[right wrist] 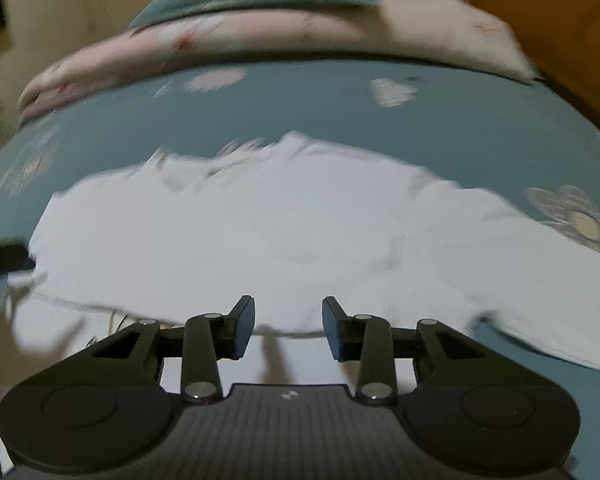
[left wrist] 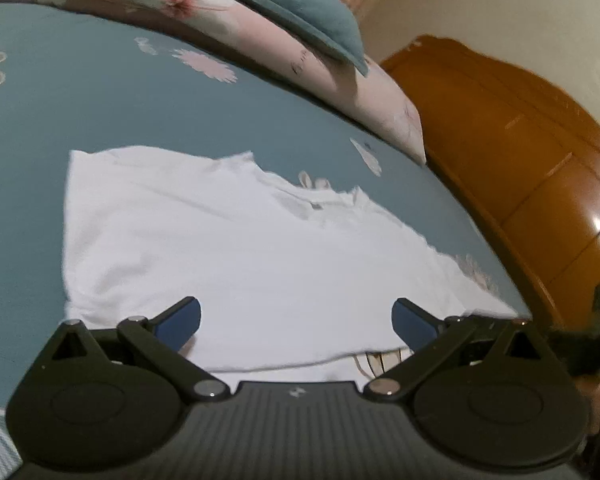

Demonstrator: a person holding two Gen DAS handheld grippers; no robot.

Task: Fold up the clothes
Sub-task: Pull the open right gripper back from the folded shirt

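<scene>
A white T-shirt (left wrist: pixel 228 248) lies spread flat on a blue floral bed sheet (left wrist: pixel 100 100), collar toward the pillows. It also shows in the right wrist view (right wrist: pixel 260 232), where its near hem looks folded over a lower layer. My left gripper (left wrist: pixel 296 320) is open wide and empty, just above the shirt's near hem. My right gripper (right wrist: pixel 289 328) is open with a narrower gap, empty, over the near hem fold. The left gripper's black body (right wrist: pixel 0 258) shows at the left edge of the right wrist view.
A pink floral pillow (left wrist: pixel 260 40) with a blue pillow (left wrist: pixel 300 4) on top lies at the far end of the bed. An orange wooden headboard (left wrist: pixel 520 160) stands to the right. The sheet (right wrist: pixel 340 112) lies bare between shirt and pillows.
</scene>
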